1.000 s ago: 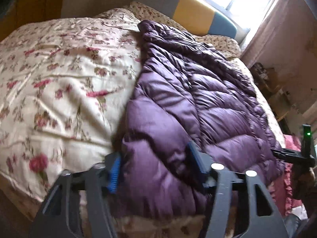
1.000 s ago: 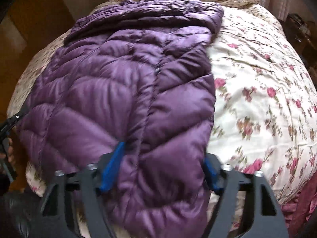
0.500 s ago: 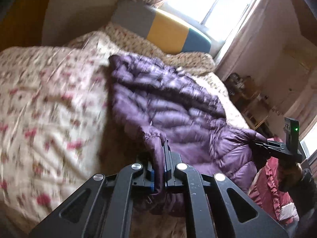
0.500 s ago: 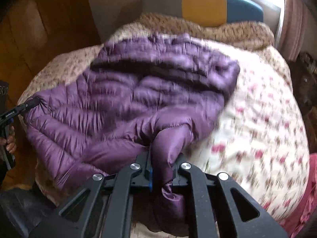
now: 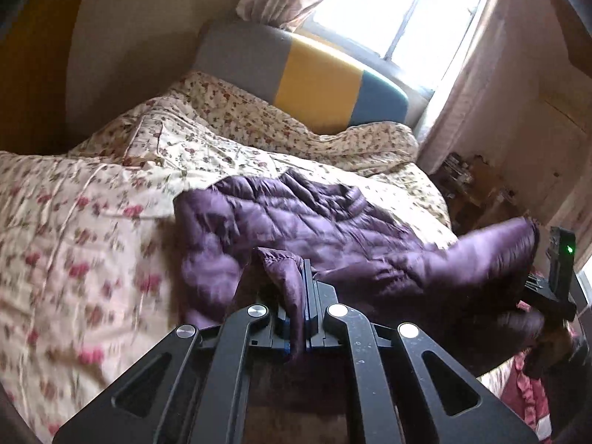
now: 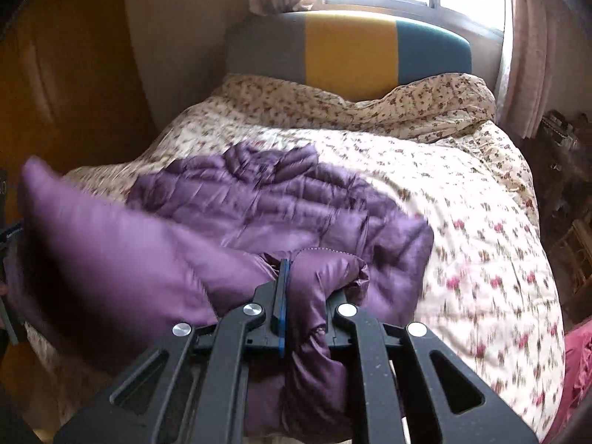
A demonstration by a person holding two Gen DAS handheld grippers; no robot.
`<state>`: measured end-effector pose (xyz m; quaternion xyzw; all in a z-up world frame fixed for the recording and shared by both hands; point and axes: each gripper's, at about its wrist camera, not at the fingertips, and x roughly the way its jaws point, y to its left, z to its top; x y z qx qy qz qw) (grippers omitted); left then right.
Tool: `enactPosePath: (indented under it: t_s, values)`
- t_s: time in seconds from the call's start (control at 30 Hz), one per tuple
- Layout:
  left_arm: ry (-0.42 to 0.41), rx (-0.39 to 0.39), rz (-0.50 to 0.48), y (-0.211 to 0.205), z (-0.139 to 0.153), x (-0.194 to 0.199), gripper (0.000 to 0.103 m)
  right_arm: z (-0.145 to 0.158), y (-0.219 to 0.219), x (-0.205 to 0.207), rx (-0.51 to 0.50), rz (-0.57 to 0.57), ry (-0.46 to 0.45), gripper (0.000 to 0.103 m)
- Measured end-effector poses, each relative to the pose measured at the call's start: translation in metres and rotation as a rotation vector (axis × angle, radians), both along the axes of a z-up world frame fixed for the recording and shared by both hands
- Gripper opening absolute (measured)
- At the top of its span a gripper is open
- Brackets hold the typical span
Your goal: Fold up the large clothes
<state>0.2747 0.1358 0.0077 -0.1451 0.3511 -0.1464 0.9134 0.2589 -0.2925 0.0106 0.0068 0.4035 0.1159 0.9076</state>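
Observation:
A purple quilted puffer jacket (image 5: 296, 222) lies on the flowered bedspread (image 5: 81, 240), its near hem lifted off the bed. My left gripper (image 5: 301, 296) is shut on one bottom corner of the jacket, with purple fabric bunched between its blue pads. In the right wrist view the same jacket (image 6: 266, 203) fills the middle, and my right gripper (image 6: 307, 296) is shut on the other bottom corner, a thick fold squeezed between its jaws. The lifted hem stretches between the two grippers. The right gripper also shows at the right edge of the left wrist view (image 5: 547, 288).
A headboard (image 6: 351, 48) in grey, yellow and blue stands at the far end under a bright window (image 5: 399, 3) with curtains. A cluttered shelf (image 5: 466, 185) sits to the bed's right. A wooden wardrobe (image 6: 55, 92) lines the left. Red cloth (image 6: 577, 351) hangs off the near right.
Both grippers went from open around the jacket's hem to shut on it, then rose and carried the hem up and toward the headboard. The lower part of the jacket now hangs off the bed.

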Motion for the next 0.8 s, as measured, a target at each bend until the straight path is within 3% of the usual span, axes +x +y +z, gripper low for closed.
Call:
enactPosePath:
  t_s: [0.2,0.3,0.4,0.5,0.53,0.6,0.67,0.8]
  values:
    - [0.079,-0.004,0.081,0.005,-0.016,0.087,0.004,-0.022,-0.005,0.08,0.021,-0.071,0.056,0.009]
    - [0.138,0.005,0.119,0.008,-0.029,0.119,0.005,-0.041,-0.008,0.108,0.023,-0.108,0.1,0.014]
    - [0.199,-0.008,0.127,0.012,-0.041,0.138,0.017,-0.058,-0.015,0.124,0.053,-0.13,0.135,0.028]
    - [0.236,-0.044,0.15,0.02,-0.05,0.149,0.028,-0.065,-0.024,0.131,0.148,-0.133,0.162,0.055]
    - [0.235,-0.065,0.156,0.022,-0.05,0.149,0.036,-0.064,-0.028,0.133,0.191,-0.134,0.167,0.07]
    - [0.227,-0.115,0.18,0.031,-0.048,0.149,0.064,-0.059,-0.033,0.134,0.246,-0.132,0.165,0.079]
    - [0.194,-0.127,0.234,0.042,-0.042,0.145,0.077,-0.052,-0.036,0.132,0.308,-0.126,0.164,0.093]
    - [0.168,-0.172,0.261,0.062,-0.037,0.132,0.077,-0.029,-0.044,0.121,0.36,-0.139,0.114,0.101]
